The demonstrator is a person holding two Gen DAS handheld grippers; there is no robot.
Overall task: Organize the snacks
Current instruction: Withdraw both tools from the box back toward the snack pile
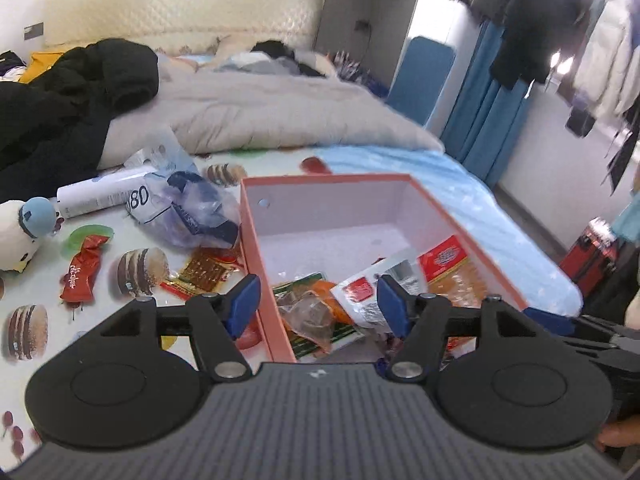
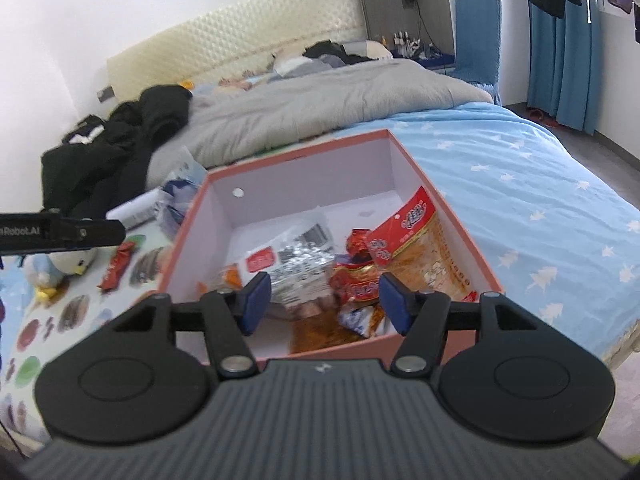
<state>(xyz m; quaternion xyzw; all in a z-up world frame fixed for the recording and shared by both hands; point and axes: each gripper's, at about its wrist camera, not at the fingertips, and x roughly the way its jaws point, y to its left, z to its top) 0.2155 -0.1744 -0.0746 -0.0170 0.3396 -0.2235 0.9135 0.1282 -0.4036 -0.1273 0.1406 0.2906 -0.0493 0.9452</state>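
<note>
A pink box (image 1: 256, 248) (image 2: 188, 220) sits on the bed with several snack packets inside, among them a large orange-and-red bag (image 2: 416, 248) (image 1: 448, 268) and a white-and-silver packet (image 2: 292, 256) (image 1: 372, 292). My left gripper (image 1: 318, 304) hangs open over the box's near left wall, nothing between its blue pads. My right gripper (image 2: 320, 300) is open above the packets at the box's near end, holding nothing. On the sheet left of the box lie a red candy bar (image 1: 82, 270) (image 2: 118, 264) and a small orange-red packet (image 1: 204, 272).
A crumpled clear blue bag (image 1: 188, 208), a white tube (image 1: 100, 196) and a penguin plush (image 1: 20, 236) (image 2: 60, 268) lie left of the box. A grey duvet (image 1: 280, 116) and black clothes (image 1: 60, 100) fill the far bed. The left gripper's side (image 2: 64, 232) shows at left.
</note>
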